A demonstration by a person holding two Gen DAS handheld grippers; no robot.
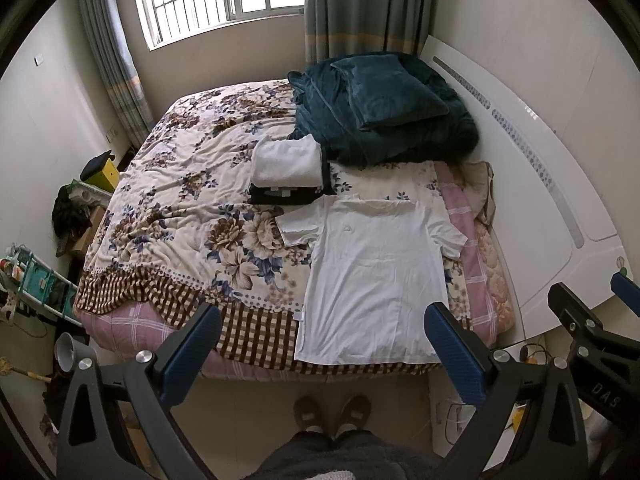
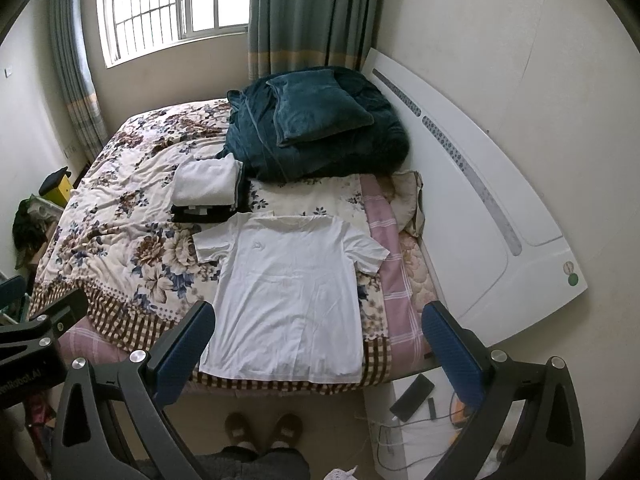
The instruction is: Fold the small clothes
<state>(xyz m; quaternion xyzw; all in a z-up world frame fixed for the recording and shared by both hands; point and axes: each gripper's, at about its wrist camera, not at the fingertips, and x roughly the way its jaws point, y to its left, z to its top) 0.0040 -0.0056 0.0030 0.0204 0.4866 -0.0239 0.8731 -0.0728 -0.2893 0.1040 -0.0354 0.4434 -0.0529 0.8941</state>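
A white T-shirt (image 1: 372, 276) lies spread flat, collar away from me, on the near right part of the bed; it also shows in the right wrist view (image 2: 288, 300). Behind it sits a stack of folded clothes (image 1: 286, 172), white on top of black, also seen in the right wrist view (image 2: 206, 190). My left gripper (image 1: 324, 344) is open and empty, held above the shirt's hem. My right gripper (image 2: 320, 344) is open and empty, above the bed's front edge. Neither touches the shirt.
The floral quilt (image 1: 180, 200) covers the bed. A dark teal blanket and pillow (image 1: 384, 108) are piled at the back right. A white headboard (image 2: 480, 200) runs along the right. A phone (image 2: 412, 396) and cables lie on a low stand. My slippers (image 1: 332, 412) are at the bed's front.
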